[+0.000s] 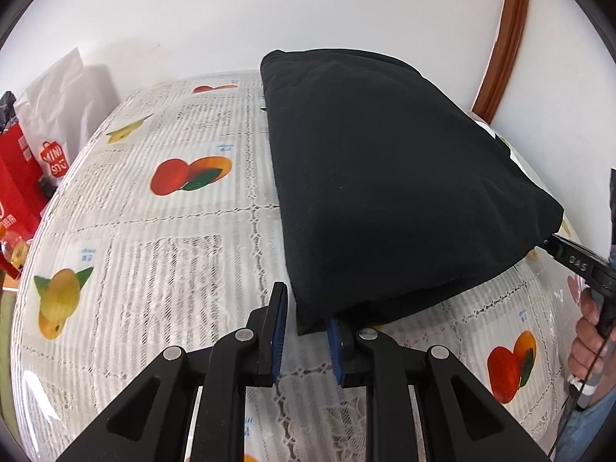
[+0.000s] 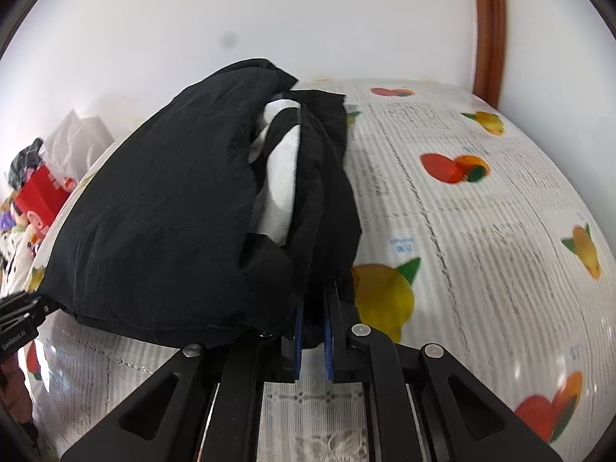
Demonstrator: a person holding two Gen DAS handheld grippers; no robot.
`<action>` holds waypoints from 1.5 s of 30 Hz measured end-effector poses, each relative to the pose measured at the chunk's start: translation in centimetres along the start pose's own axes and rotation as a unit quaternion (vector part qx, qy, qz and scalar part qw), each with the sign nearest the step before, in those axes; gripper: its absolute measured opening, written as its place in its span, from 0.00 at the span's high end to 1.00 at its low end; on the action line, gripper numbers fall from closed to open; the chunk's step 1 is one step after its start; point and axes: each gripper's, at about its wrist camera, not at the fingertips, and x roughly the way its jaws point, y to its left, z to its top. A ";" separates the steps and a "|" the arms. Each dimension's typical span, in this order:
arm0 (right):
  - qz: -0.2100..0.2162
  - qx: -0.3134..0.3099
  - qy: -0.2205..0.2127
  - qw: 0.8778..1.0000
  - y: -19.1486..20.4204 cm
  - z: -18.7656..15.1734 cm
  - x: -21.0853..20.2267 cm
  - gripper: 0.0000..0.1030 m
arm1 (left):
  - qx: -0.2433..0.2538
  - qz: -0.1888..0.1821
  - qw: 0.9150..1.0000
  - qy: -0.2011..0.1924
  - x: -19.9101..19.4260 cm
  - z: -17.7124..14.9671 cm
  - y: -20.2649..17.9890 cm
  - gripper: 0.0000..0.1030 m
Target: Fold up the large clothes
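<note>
A black garment lies folded into a thick bundle on the fruit-print tablecloth. My left gripper is open at its near corner, with the cloth's edge over the right finger. In the right wrist view the same garment shows white lining in its fold. My right gripper is shut on a black edge of it. The right gripper also shows in the left wrist view at the bundle's right corner.
A red bag and a white Miniso bag stand past the table's left edge. A white wall and a brown wooden frame lie behind. The left gripper shows at the left edge of the right wrist view.
</note>
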 end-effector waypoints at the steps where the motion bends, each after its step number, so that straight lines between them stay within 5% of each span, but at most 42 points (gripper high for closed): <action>1: 0.002 0.007 -0.001 1.000 -0.2 -0.1 -0.4 0.88 | 0.001 0.003 1.000 -0.001 -0.1 -0.1 0.0 0.82; 9: -0.038 0.004 -0.017 0.999 0.1 -1.2 -6.0 0.84 | -0.005 -0.001 1.000 -0.018 -3.4 -0.7 -0.5 0.79; 12: -0.047 -0.004 -0.027 0.999 0.8 -1.5 -8.3 0.57 | -0.010 0.002 0.999 -0.037 -5.3 -0.8 -0.8 0.57; 14: -0.062 -0.014 -0.046 0.997 1.6 -1.9 -10.1 0.43 | -0.007 0.001 0.999 -0.051 -6.7 -0.9 -1.1 0.53; 25: -0.065 -0.024 -0.070 0.995 4.0 -4.7 -17.7 0.29 | 0.000 0.017 0.995 -0.095 -14.0 -2.9 -2.8 0.32; 29: -0.072 -0.023 -0.084 0.994 4.4 -5.8 -20.1 0.10 | 0.004 0.027 0.993 -0.111 -16.2 -3.8 -3.5 0.27; 33: -0.100 -0.027 -0.091 0.990 4.7 -6.4 -21.9 0.04 | 0.010 0.025 0.992 -0.120 -17.6 -4.2 -4.1 0.19; 45: -0.124 -0.020 -0.091 0.988 4.8 -6.6 -23.2 0.02 | 0.006 0.026 0.992 -0.126 -18.2 -4.1 -4.6 0.16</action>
